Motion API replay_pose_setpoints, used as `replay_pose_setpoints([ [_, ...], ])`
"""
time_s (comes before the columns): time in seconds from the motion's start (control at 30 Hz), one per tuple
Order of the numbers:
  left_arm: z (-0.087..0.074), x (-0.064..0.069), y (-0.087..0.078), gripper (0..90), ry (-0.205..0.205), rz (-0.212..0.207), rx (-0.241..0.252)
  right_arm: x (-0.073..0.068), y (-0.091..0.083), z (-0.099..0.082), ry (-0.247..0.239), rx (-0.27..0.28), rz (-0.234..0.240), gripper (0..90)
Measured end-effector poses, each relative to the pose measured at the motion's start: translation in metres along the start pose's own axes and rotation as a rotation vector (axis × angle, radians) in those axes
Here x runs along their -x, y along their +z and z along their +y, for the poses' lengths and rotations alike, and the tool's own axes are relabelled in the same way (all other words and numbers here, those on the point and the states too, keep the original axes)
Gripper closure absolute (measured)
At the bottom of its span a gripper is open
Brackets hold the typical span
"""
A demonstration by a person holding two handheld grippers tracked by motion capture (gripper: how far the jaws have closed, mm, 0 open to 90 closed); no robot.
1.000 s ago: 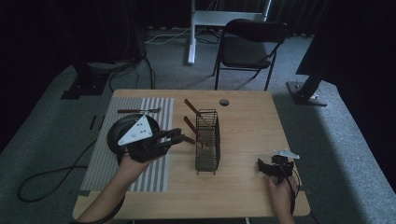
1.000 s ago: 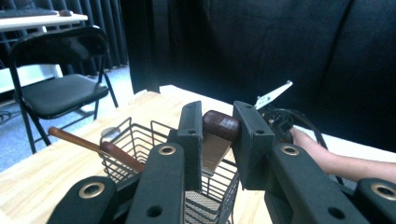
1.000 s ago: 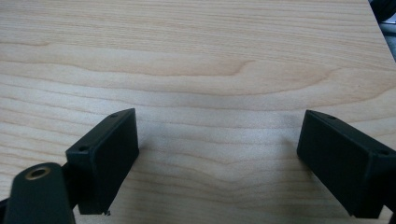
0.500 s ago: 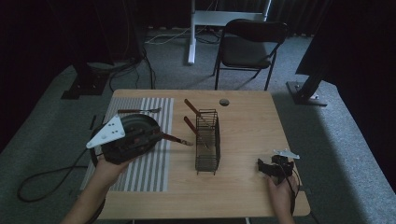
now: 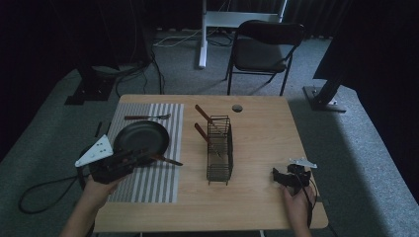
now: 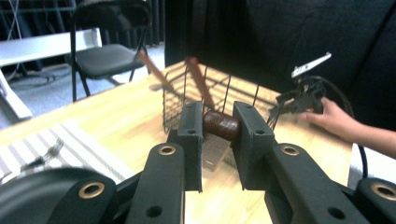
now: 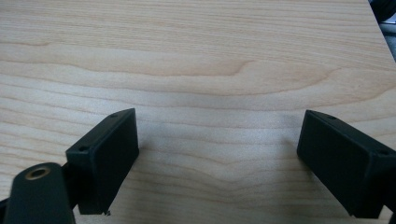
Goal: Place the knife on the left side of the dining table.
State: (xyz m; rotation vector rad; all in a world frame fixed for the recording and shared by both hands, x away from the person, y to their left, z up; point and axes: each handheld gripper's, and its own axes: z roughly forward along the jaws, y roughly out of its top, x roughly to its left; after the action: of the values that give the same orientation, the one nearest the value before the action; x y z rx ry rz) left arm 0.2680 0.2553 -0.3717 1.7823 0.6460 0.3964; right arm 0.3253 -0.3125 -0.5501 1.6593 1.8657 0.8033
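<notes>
A dark room with a folding chair (image 5: 264,47) behind a light wooden bench (image 5: 262,138). On the bench a wire basket (image 5: 220,148) stands upright with two brown-handled utensils in it. To its left lies a striped mat (image 5: 148,182) carrying a black frying pan (image 5: 141,138) and a fork (image 5: 146,117). The left gripper (image 6: 218,140) has its jaws pinching the pan's brown handle (image 6: 222,125), the handle end crosswise between them, pointing toward the basket. The right gripper (image 7: 217,158), right of the basket, rests with jaws spread wide over bare wood.

A black chair (image 5: 264,47) stands on the grey floor (image 5: 346,148) behind the table (image 5: 262,143), near a white stand (image 5: 232,19).
</notes>
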Motion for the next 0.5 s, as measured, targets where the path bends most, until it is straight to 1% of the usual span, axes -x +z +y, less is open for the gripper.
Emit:
replay_pose_setpoints([
  [0.1,-0.014,-0.006,-0.004,75.0,-0.029,0.002,-0.018,0.0,0.0,0.0,0.0,0.0,0.0,11.6],
  [0.17,-0.023,-0.009,-0.007,75.0,-0.047,0.015,-0.033,0.0,0.0,0.0,0.0,0.0,0.0,11.6],
  [0.2,-0.023,-0.009,-0.007,75.0,-0.047,0.015,-0.033,0.0,0.0,0.0,0.0,0.0,0.0,11.6],
  [0.23,-0.031,-0.012,-0.009,75.0,-0.063,0.029,-0.045,0.0,0.0,0.0,0.0,0.0,0.0,11.6],
  [0.27,-0.034,-0.014,-0.009,75.0,-0.068,0.029,-0.05,0.0,0.0,0.0,0.0,0.0,0.0,11.6],
  [0.3,-0.04,-0.016,-0.011,75.0,-0.086,0.038,-0.051,0.0,0.0,0.0,0.0,0.0,0.0,11.6],
  [0.33,-0.04,-0.016,-0.011,75.0,-0.086,0.038,-0.051,0.0,0.0,0.0,0.0,0.0,0.0,11.6],
  [0.43,-0.05,-0.019,-0.013,75.0,-0.103,0.035,-0.065,0.0,0.0,0.0,0.001,0.0,0.0,11.7],
  [0.47,-0.05,-0.019,-0.013,75.0,-0.103,0.035,-0.065,0.0,0.0,0.0,0.001,0.0,0.0,11.7],
  [0.5,-0.054,-0.02,-0.014,75.0,-0.112,0.035,-0.072,0.0,0.0,0.0,0.001,0.0,0.0,11.6],
])
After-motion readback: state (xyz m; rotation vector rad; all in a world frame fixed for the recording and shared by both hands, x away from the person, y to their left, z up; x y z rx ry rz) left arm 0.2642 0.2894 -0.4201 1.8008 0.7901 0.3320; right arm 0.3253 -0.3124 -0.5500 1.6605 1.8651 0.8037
